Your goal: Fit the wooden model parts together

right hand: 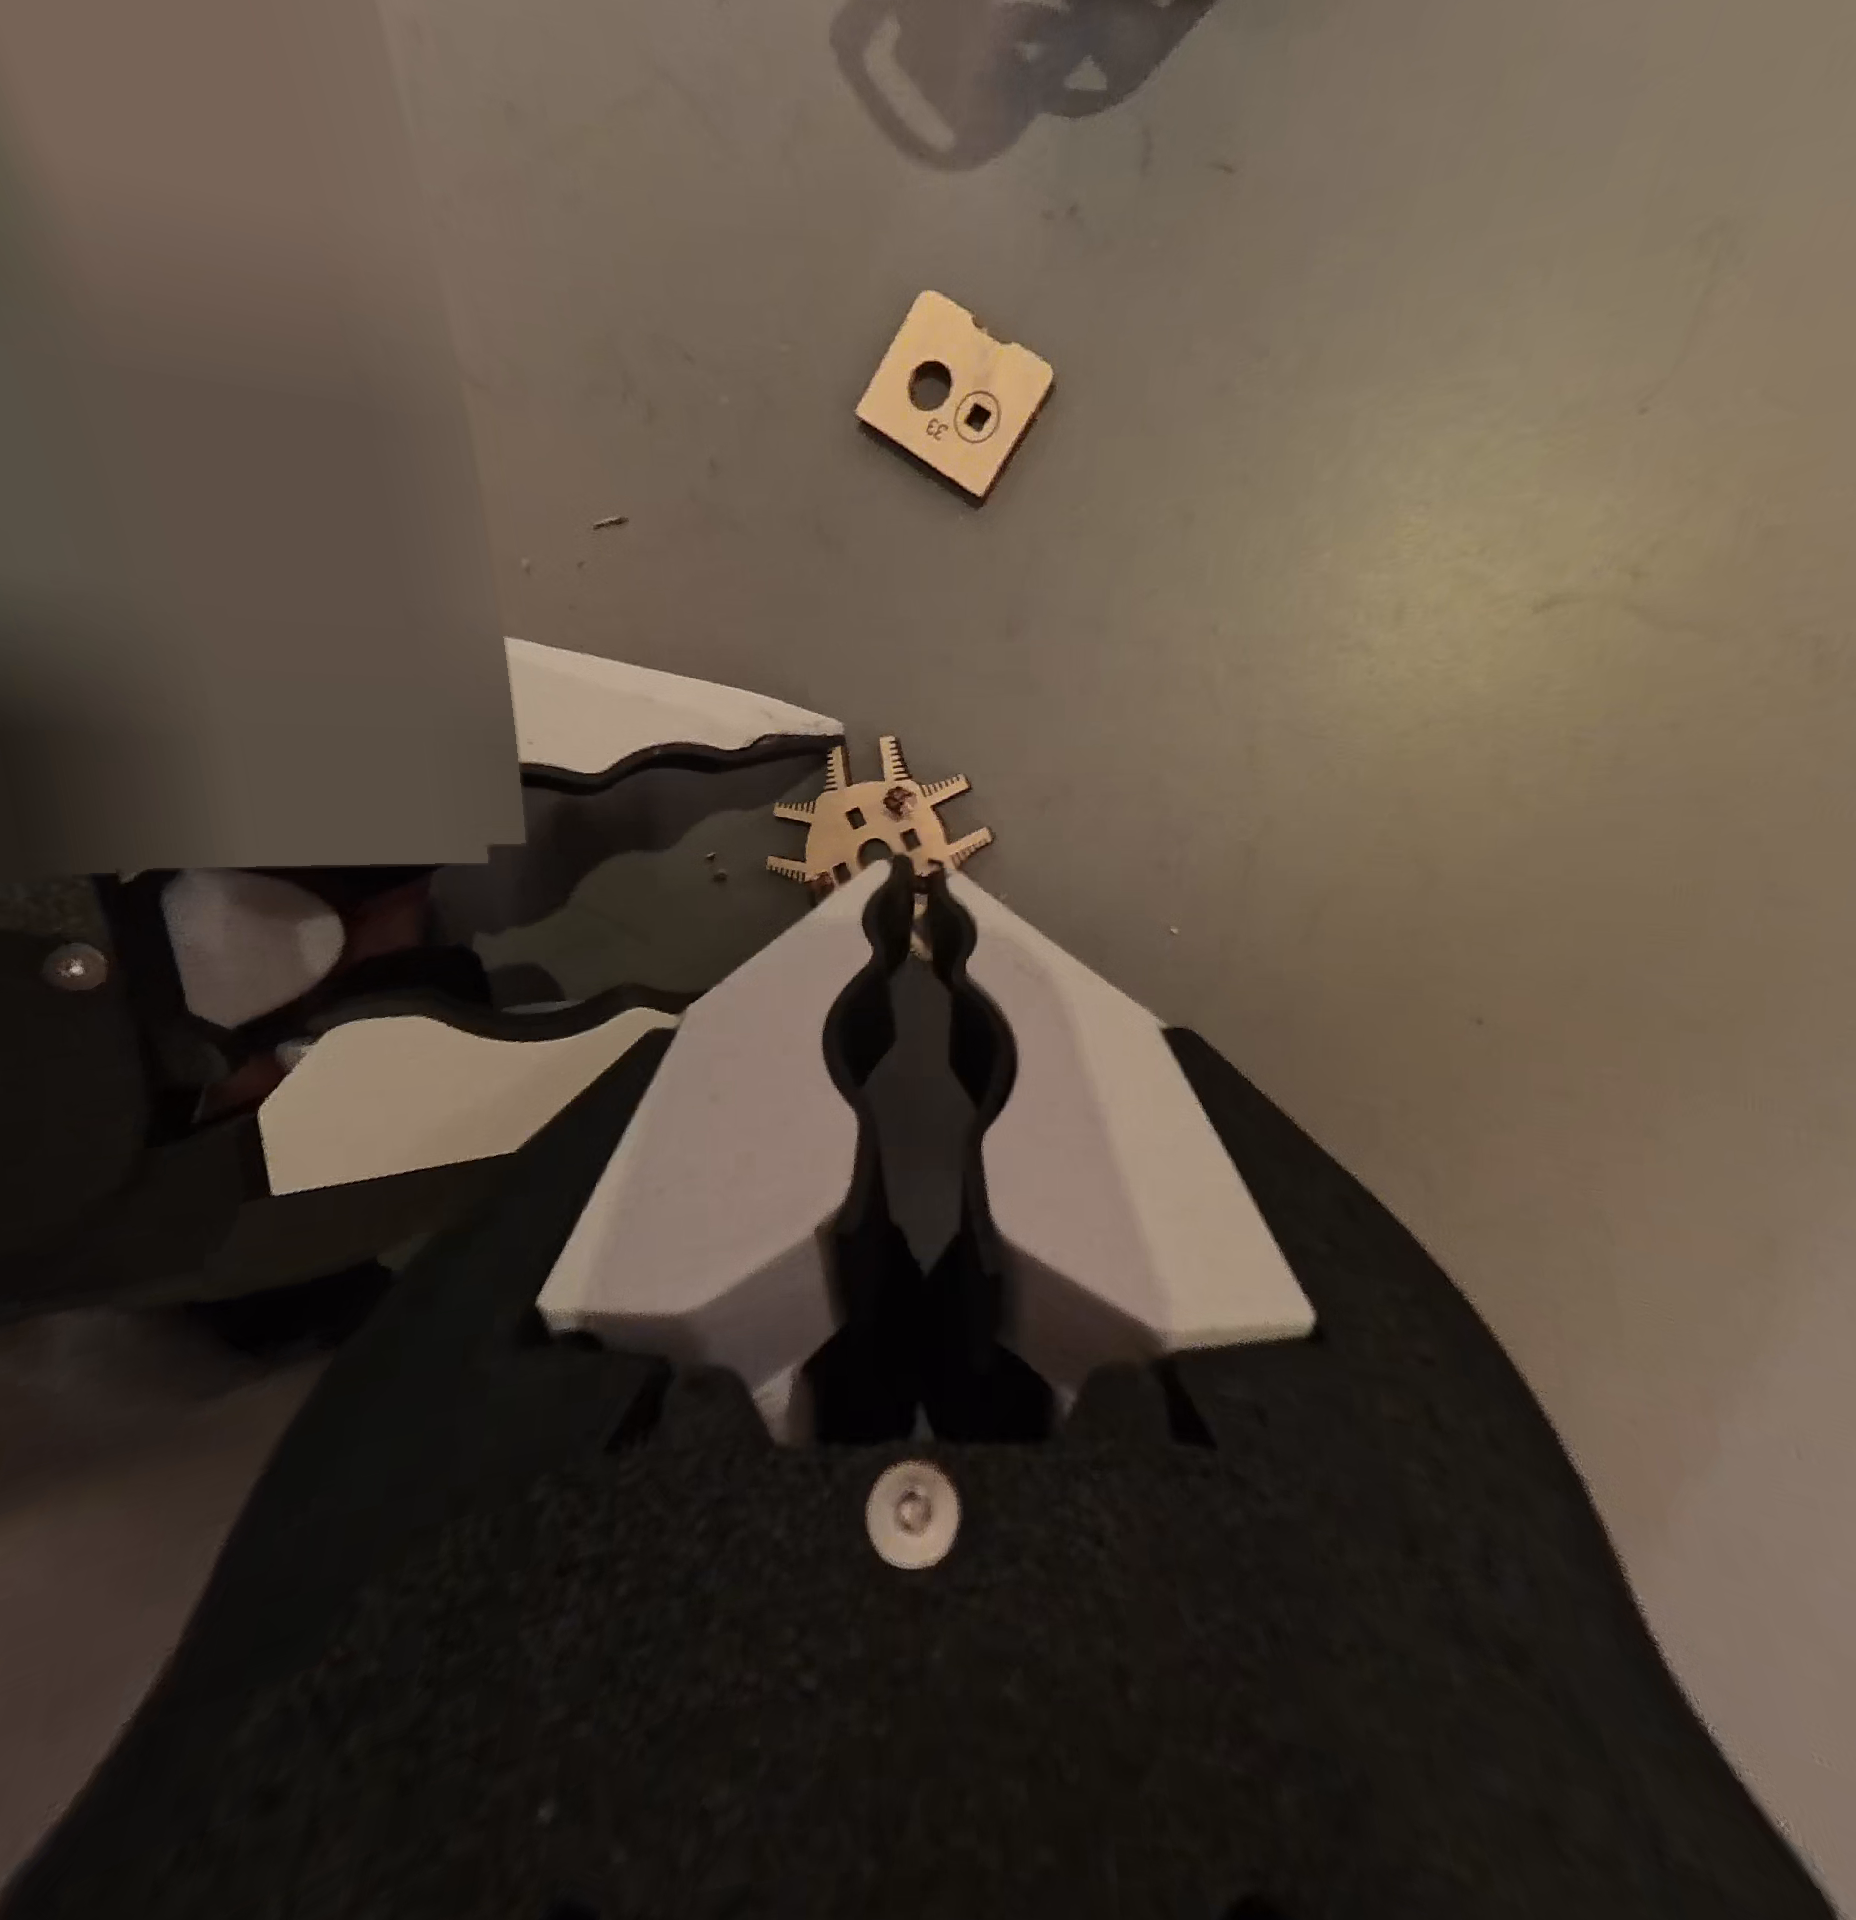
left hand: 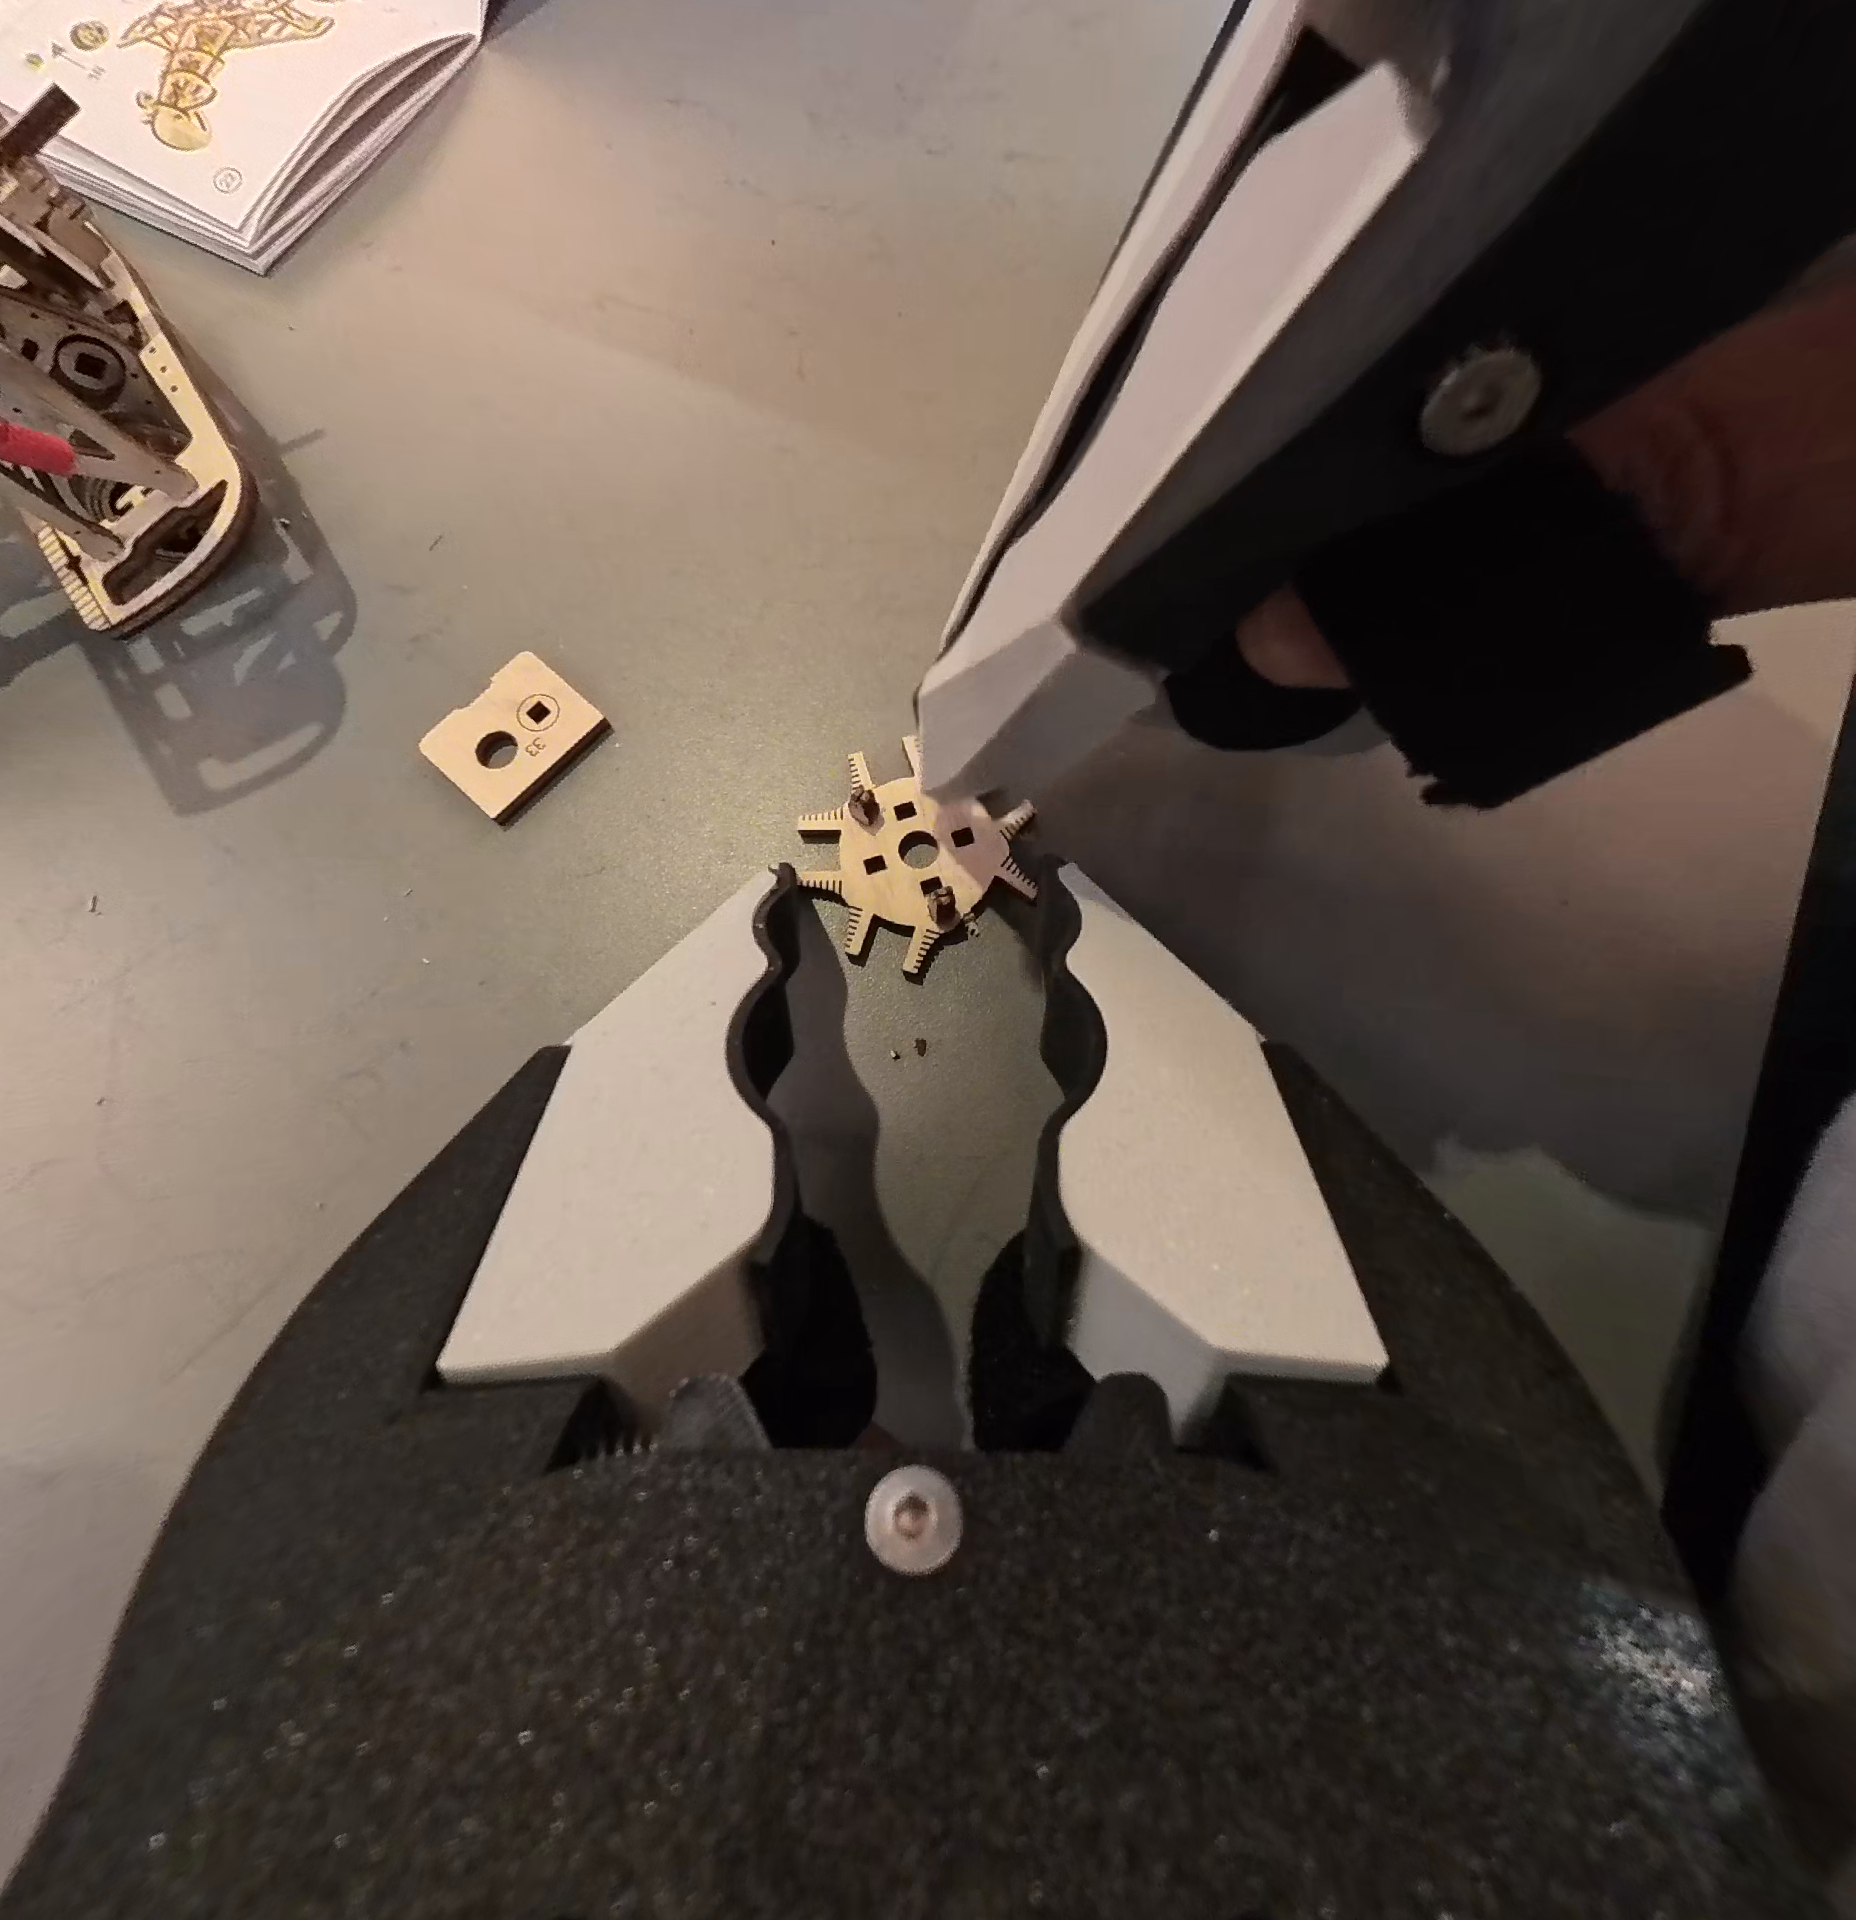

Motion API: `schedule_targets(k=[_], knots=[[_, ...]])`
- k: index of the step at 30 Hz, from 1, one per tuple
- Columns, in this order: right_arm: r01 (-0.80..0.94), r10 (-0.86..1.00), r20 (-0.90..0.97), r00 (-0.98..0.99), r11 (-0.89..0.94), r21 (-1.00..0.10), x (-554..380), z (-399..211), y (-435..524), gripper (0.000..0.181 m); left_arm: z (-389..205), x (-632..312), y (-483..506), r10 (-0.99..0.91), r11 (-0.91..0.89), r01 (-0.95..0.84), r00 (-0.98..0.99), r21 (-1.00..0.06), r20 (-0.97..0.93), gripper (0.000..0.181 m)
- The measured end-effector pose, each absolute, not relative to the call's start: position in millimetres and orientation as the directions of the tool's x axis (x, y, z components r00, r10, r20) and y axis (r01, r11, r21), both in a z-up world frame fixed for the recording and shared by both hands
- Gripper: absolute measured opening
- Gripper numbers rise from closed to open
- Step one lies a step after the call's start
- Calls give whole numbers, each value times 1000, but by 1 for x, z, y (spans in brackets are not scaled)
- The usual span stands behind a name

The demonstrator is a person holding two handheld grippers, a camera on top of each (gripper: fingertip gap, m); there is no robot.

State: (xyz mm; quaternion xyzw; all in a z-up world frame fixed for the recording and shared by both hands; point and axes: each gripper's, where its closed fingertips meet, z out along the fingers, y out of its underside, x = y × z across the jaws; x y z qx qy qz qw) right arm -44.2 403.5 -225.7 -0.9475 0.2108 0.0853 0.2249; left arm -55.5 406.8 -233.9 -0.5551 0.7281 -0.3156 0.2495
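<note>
- The toothed wooden disc (left hand: pixel 919 868) lies flat on the grey worktop (left hand: pixel 643 416), just ahead of the left gripper (left hand: pixel 919 904), whose jaws are spread wide and hold nothing.
- The right gripper (right hand: pixel 908 883) is nearly closed, its tips set on the disc's near rim; whether the rim is actually pinched cannot be told.
- No long axis is offered by the disc; teeth radiate all round.
- A square wooden plate (left hand: pixel 516 740) lies well apart.
- A part-built wooden model (left hand: pixel 93 436) and a booklet (left hand: pixel 238 114) sit toward the far left corner, out of the way.
</note>
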Motion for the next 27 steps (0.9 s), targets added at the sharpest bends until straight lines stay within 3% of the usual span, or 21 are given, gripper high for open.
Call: schedule_targets(k=[10,27], knots=[[-468,-410,-234,882,-824,-320,-44,-226,403,2,-234,-56,407,-966,187,-650,-259,-736,-16,44],[-490,-448,-200,871,-817,-306,-43,-227,404,2,-234,-56,407,-966,184,-651,-258,-736,-13,43]])
